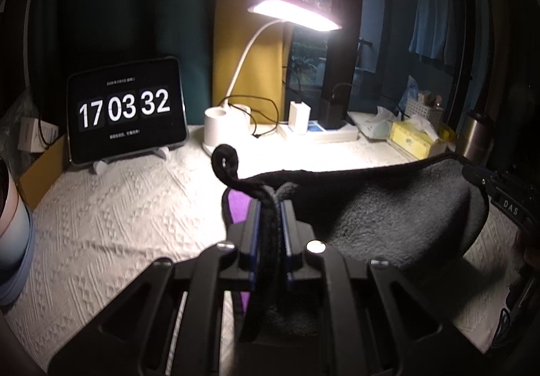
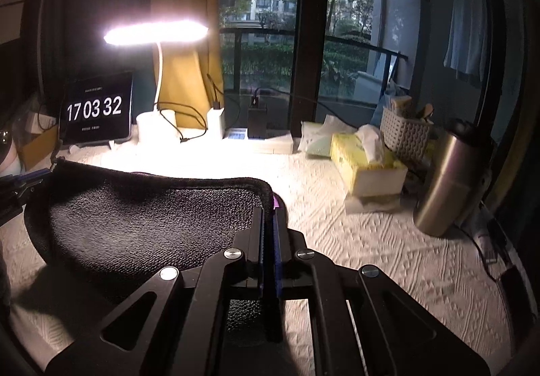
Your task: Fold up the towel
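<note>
White textured table cover (image 2: 388, 248) fills the surface, and the dark grey towel (image 1: 398, 210) is up off it, slung between both grippers over the near middle of the table, sagging in the centre, purple underside peeking out. Left gripper (image 1: 270, 207): jaws pinched tight on a bunched towel corner, with a black hanging loop (image 1: 225, 162) curling above the tips. Right gripper (image 2: 269, 214): jaws closed flat on the towel's other top corner. Along the far edge, a tablet clock (image 1: 126, 108) reads 17 03 32 at the far left, a lit desk lamp (image 1: 293, 13) beside it. Steel flask (image 2: 449, 180) and yellow tissue box (image 2: 368, 160) stand toward the right edge.
</note>
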Demonstrator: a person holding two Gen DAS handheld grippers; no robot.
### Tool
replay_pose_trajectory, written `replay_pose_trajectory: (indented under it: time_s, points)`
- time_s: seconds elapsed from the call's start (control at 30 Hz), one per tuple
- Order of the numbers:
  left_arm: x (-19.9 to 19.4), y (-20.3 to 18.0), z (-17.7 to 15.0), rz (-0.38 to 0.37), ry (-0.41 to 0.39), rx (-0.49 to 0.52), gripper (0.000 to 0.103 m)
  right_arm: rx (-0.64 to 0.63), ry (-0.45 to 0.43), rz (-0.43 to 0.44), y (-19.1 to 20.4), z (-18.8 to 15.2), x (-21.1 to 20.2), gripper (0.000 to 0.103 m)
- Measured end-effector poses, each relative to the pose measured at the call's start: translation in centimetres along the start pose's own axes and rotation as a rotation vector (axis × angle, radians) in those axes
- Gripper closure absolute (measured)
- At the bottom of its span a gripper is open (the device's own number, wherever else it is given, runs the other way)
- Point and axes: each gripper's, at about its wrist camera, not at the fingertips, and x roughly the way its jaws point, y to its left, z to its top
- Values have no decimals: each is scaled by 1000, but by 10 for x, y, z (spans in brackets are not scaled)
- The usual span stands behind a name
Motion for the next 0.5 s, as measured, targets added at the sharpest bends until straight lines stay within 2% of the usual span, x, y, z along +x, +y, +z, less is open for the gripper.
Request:
replay_pose_trajectory:
  time_s: [0.23,0.5]
  points:
    - [8,2,8,8,-24,7,91,-25,-30,-19,2,11,12,98]
    - [22,2,17,12,-41,24,91,-26,-27,-36,1,18,30,98]
